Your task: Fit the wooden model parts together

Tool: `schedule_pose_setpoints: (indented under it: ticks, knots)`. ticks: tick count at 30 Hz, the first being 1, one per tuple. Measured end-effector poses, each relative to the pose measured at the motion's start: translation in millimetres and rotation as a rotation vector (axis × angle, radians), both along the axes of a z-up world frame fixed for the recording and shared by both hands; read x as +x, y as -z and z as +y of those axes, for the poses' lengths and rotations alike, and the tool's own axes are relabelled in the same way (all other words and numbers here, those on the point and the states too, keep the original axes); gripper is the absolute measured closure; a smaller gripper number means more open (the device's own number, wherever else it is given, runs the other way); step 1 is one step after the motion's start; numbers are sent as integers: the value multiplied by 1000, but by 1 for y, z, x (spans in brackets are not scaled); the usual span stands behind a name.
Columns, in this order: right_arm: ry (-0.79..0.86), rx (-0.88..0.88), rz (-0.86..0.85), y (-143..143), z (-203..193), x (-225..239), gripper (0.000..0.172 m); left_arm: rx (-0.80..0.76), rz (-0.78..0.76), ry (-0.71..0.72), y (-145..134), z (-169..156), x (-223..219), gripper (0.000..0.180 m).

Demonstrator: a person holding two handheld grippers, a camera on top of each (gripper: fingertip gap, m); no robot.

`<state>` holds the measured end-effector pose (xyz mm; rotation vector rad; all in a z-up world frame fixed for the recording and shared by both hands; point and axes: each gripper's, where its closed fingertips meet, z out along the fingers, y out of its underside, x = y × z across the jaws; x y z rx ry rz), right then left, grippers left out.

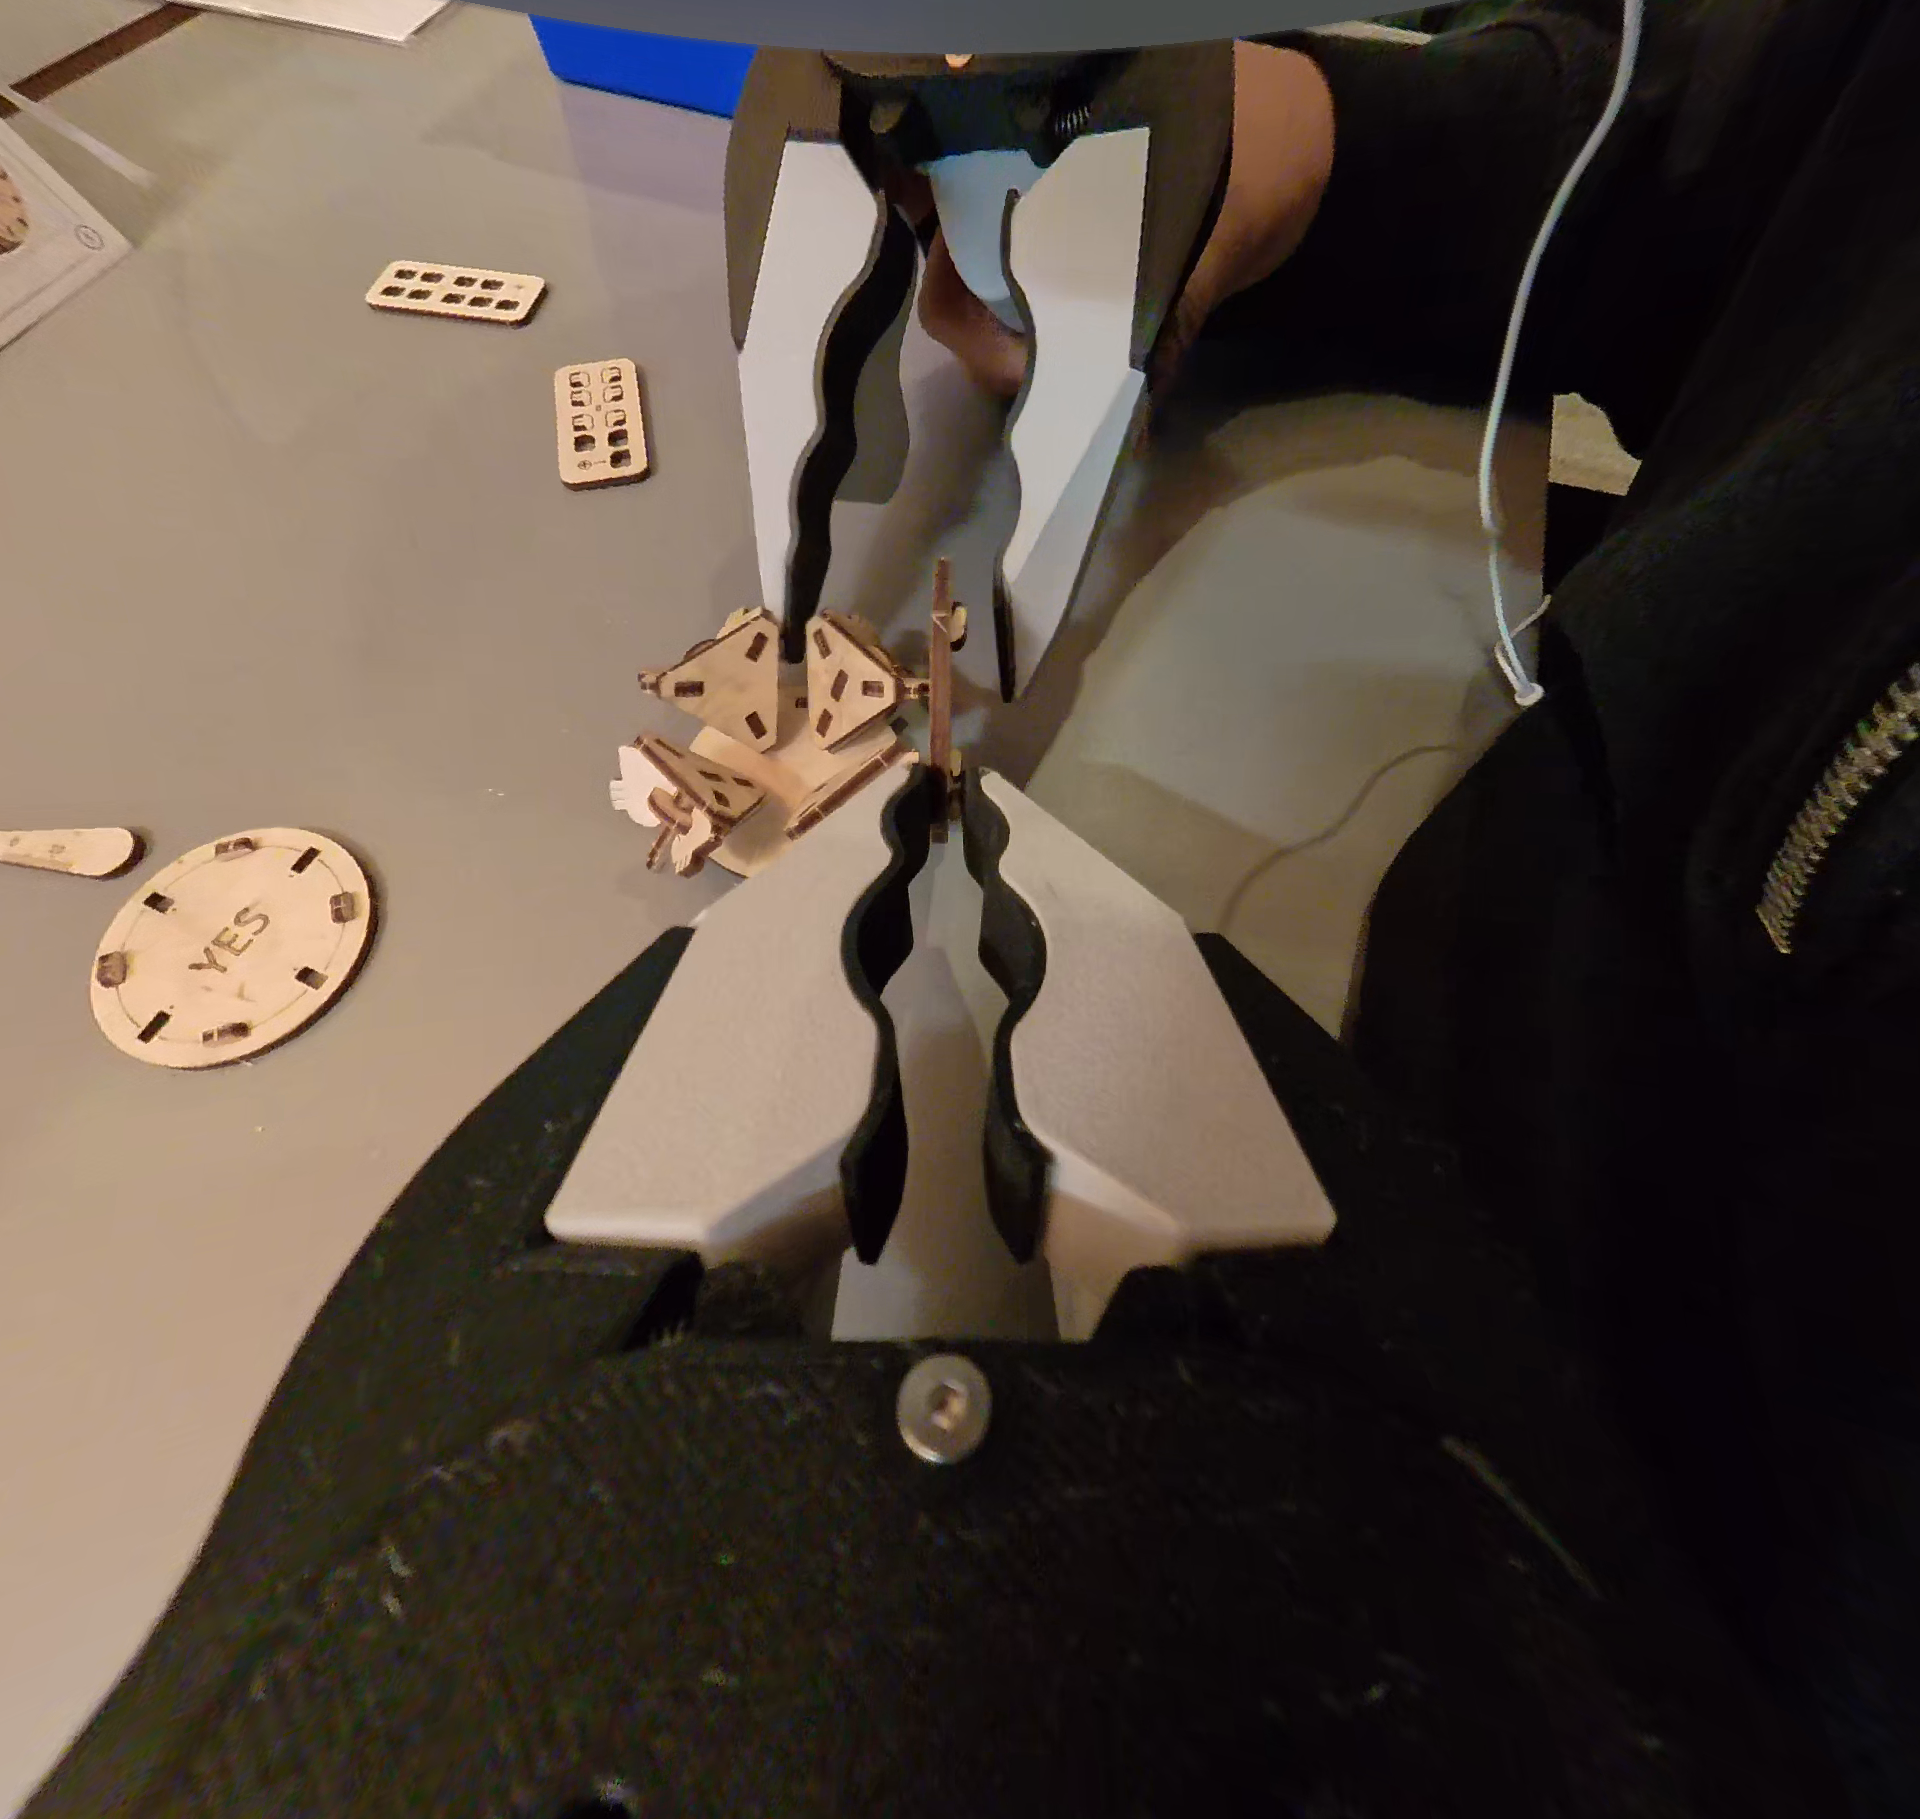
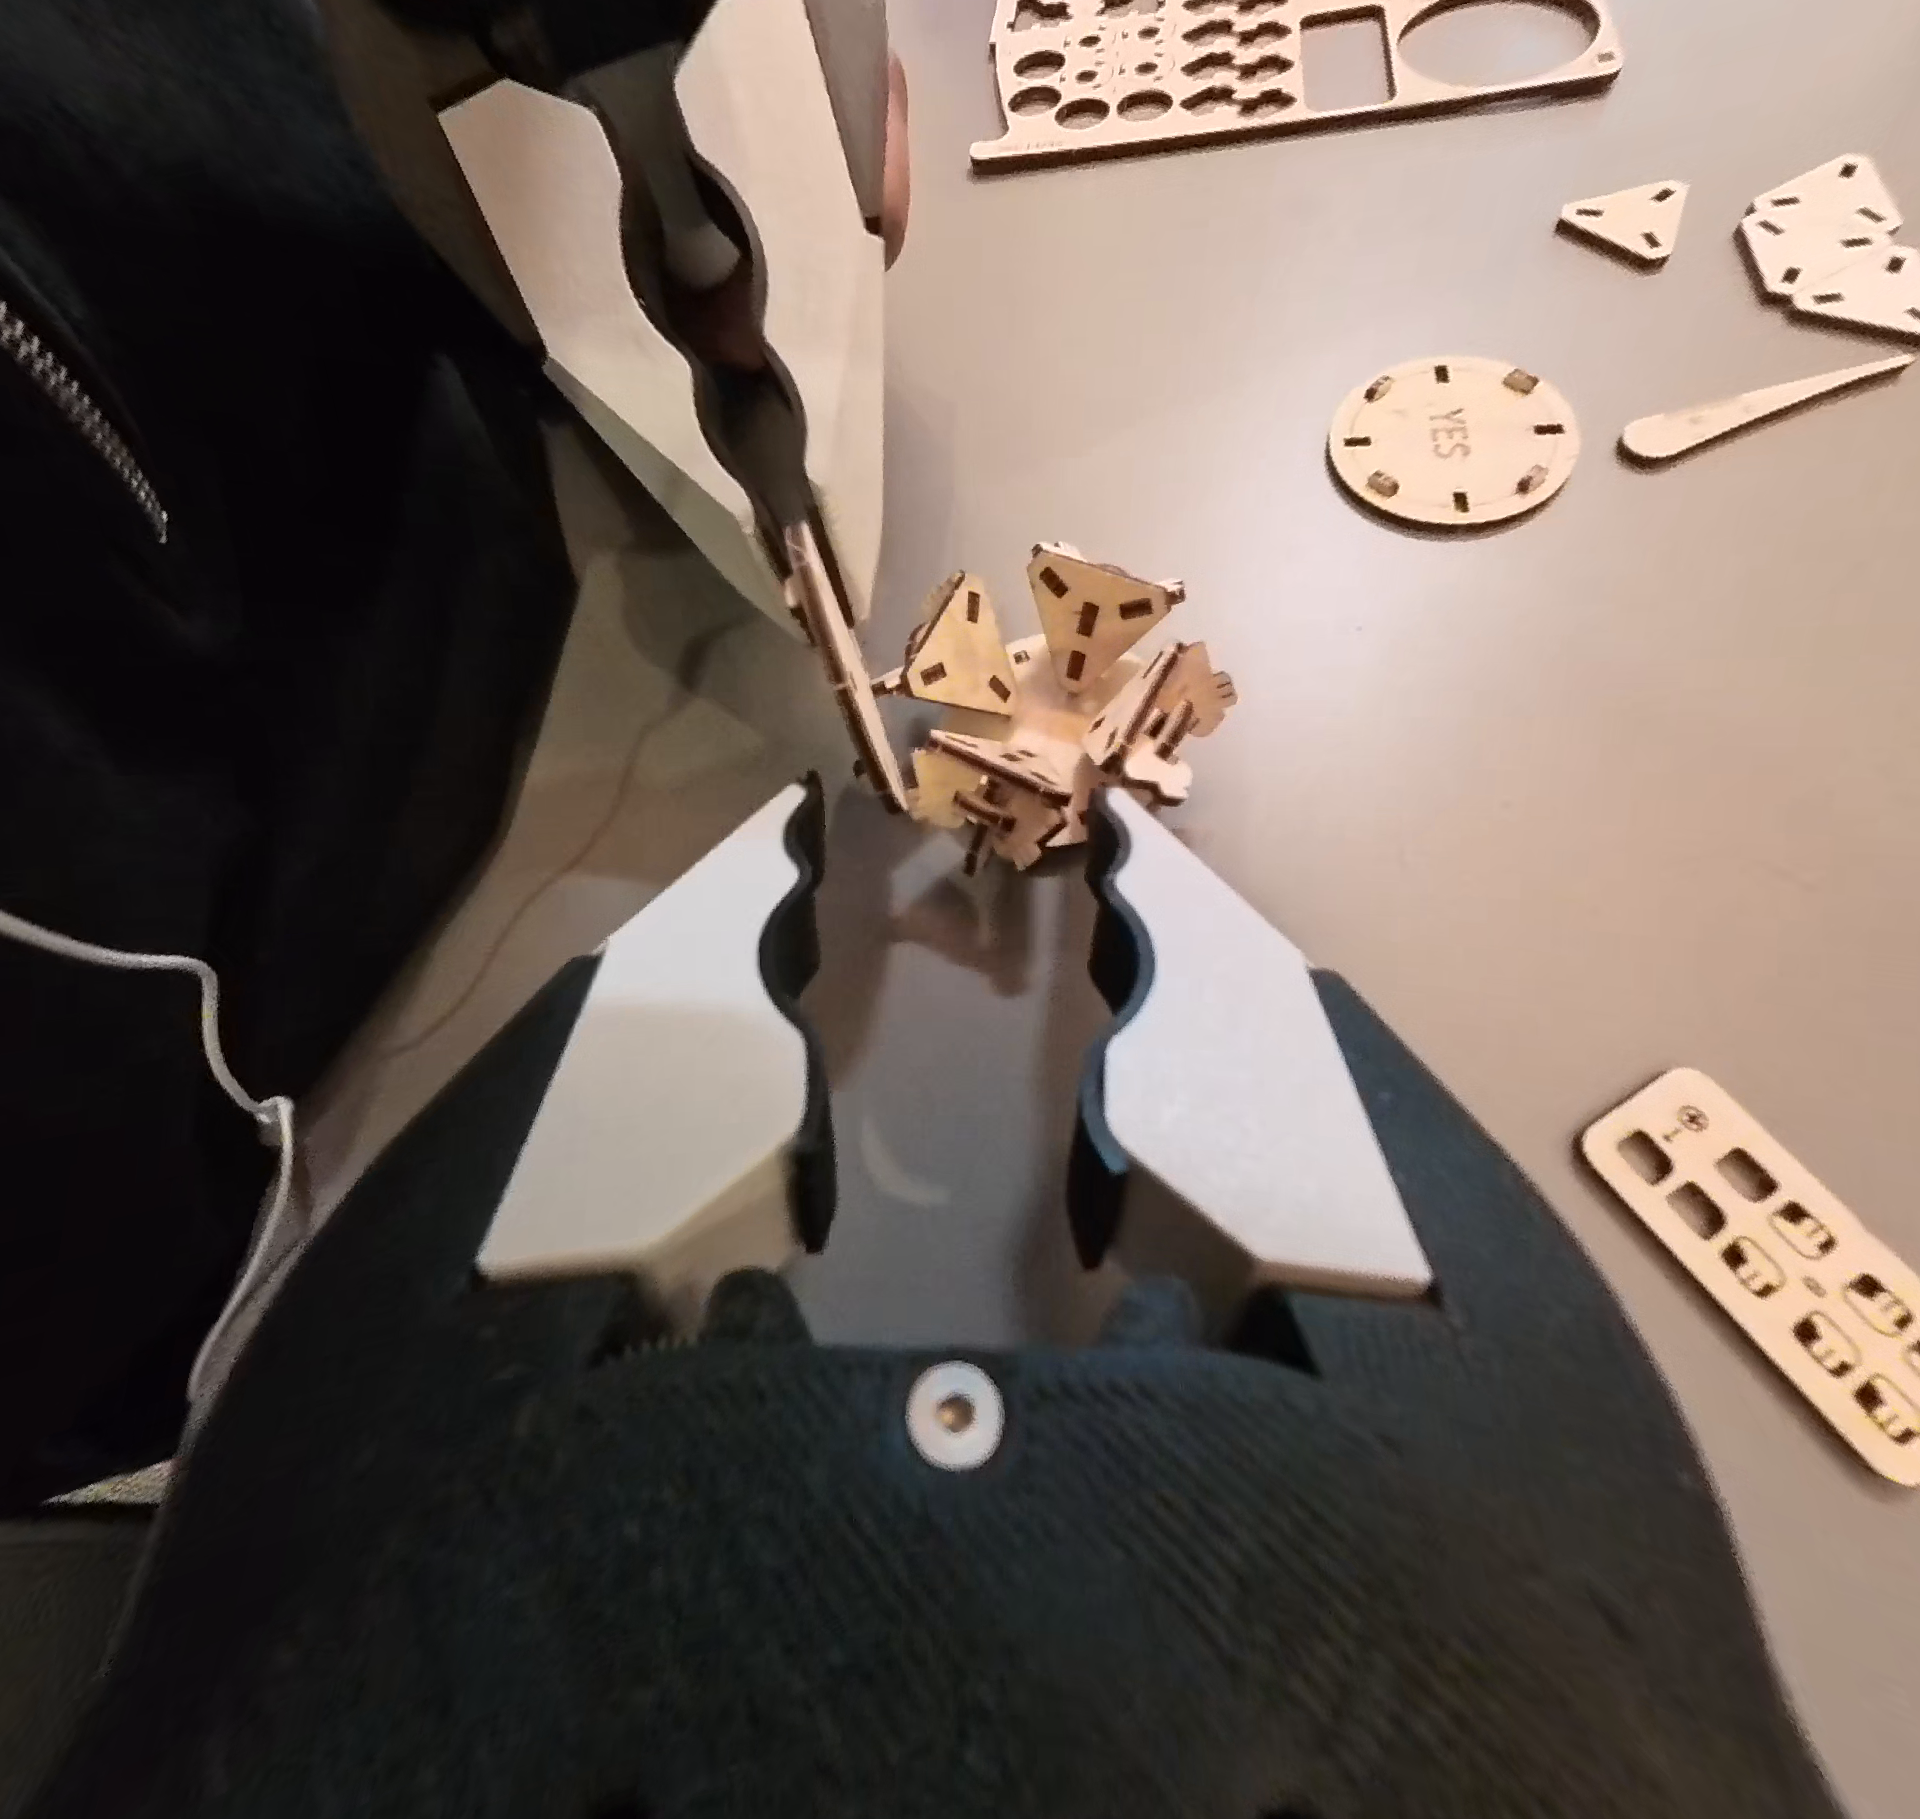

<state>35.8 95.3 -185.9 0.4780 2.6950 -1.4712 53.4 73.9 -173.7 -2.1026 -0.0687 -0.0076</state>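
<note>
My left hand-held gripper [image 1: 940, 798] is clenched on a thin flat wooden piece [image 2: 831, 647], held on edge right against the near side of the small wooden model [image 2: 1039, 720] on the table [image 2: 1455, 834]. My right hand-held gripper [image 2: 961, 824] is spread, its fingertips flanking the model with no firm pinch that I can see. The model looks light, so if I push the piece in askew it may slide, tip, or shed its upright triangular panels [image 2: 1091, 626]; the slim piece might also twist in my grip.
</note>
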Motion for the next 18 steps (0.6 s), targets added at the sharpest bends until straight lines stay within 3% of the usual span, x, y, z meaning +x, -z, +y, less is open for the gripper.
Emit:
schedule_pose_setpoints:
  ticks: [18]
  knots:
    - [-2,56,27,8,-3,-3,134,-15,-24,-4,3,1,-2,178]
